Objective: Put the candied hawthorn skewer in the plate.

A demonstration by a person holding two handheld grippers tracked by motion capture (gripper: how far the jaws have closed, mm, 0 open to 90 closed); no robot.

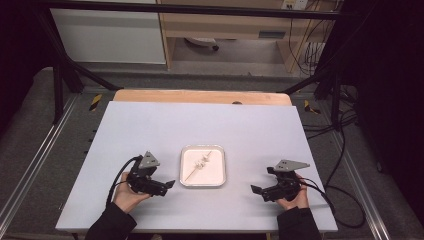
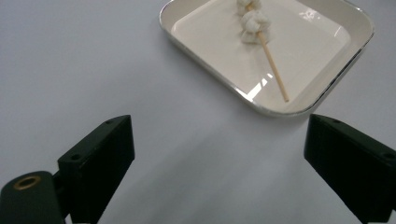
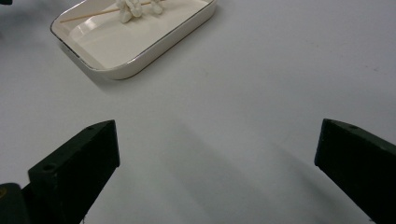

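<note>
I worked at a pale grey table (image 1: pixel 150 125) with a wooden strip (image 1: pixel 200 96) along its far edge. Beyond stood a wooden shelf unit (image 1: pixel 225 30) (cables (image 1: pixel 310 50) hung beside it), a white cabinet (image 1: pixel 107 35) and grey floor (image 1: pixel 30 130).

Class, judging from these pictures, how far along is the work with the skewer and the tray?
Done: the skewer lies in the tray. In hand: nothing; the left gripper and right gripper are open, flanking the tray on the table. Left: apparently only withdrawing.

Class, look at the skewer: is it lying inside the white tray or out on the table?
Inside. The skewer lies flat on the floor of the white tray, its whole stick within the rim.
</note>
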